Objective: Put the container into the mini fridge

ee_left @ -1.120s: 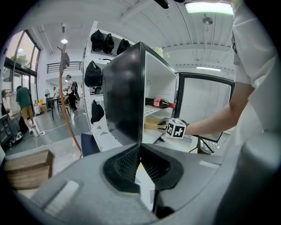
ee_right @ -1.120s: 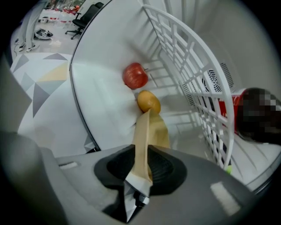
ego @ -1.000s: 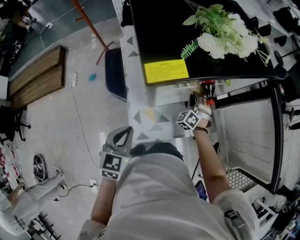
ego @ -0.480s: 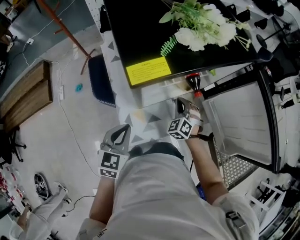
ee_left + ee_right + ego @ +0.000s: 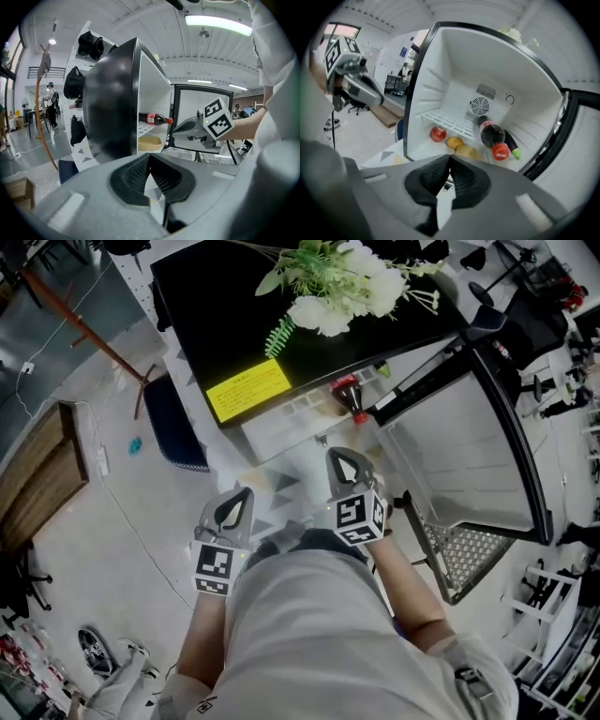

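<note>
The black mini fridge (image 5: 281, 329) stands with its door (image 5: 469, 446) swung open to the right. A shallow yellowish container (image 5: 149, 142) sits on the fridge floor, under the wire shelf. A cola bottle (image 5: 490, 133) with a red cap lies on its side beside it. My left gripper (image 5: 240, 499) is held near my body, shut, with nothing between the jaws (image 5: 150, 158). My right gripper (image 5: 339, 461) is a short way in front of the fridge opening, also shut and empty (image 5: 450, 160).
White flowers (image 5: 333, 292) and a yellow sticker (image 5: 248, 388) are on the fridge top. Inside are a red round fruit (image 5: 438, 134), yellow fruit (image 5: 454, 142) and a purple vegetable (image 5: 512, 143). A dark blue chair (image 5: 173, 423) stands left of the fridge.
My right gripper has drawn back from the fridge opening, by the cola bottle, toward my body. The left gripper has stayed in place. The head view has shifted.
</note>
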`<state>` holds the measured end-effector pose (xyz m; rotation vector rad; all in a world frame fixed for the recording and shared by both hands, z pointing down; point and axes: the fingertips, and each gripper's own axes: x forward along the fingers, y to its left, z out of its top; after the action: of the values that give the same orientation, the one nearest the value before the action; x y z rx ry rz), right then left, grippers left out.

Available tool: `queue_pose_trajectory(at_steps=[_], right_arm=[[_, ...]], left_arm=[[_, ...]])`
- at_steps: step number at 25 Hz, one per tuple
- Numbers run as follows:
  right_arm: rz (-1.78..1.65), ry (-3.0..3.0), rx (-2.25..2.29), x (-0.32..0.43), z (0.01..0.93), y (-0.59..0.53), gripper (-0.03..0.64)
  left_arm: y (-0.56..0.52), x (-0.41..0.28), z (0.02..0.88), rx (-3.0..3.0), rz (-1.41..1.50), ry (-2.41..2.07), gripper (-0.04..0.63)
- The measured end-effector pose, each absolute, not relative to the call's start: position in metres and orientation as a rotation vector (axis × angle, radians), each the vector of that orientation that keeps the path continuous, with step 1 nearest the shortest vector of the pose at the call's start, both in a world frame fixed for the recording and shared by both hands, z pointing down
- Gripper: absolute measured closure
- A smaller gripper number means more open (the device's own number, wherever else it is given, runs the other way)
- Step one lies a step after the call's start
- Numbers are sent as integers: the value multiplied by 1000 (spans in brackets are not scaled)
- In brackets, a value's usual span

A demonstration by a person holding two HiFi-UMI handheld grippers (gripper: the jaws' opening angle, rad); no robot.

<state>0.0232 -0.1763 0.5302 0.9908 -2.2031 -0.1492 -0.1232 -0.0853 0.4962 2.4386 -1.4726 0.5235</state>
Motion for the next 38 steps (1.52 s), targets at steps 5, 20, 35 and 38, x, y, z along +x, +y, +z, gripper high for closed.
queue_pose_trajectory(at_steps=[5,20,35,38], right_arm=[[-41,-2358,1009,20,494,-157,614],[-58,-2566,1043,29,427,-115,614],[-41,-2632,1120,46,411,-94,614],[-39,-2632,1123,49,413,-94,614]], left_arm=[[-91,-111,485,2491,490,-1436,586],[-97,-84,435,2652,376,-1382,586],[-92,-59,405,2729,333,-1326,586],[-89,-58,411,2728,356,-1327,586]])
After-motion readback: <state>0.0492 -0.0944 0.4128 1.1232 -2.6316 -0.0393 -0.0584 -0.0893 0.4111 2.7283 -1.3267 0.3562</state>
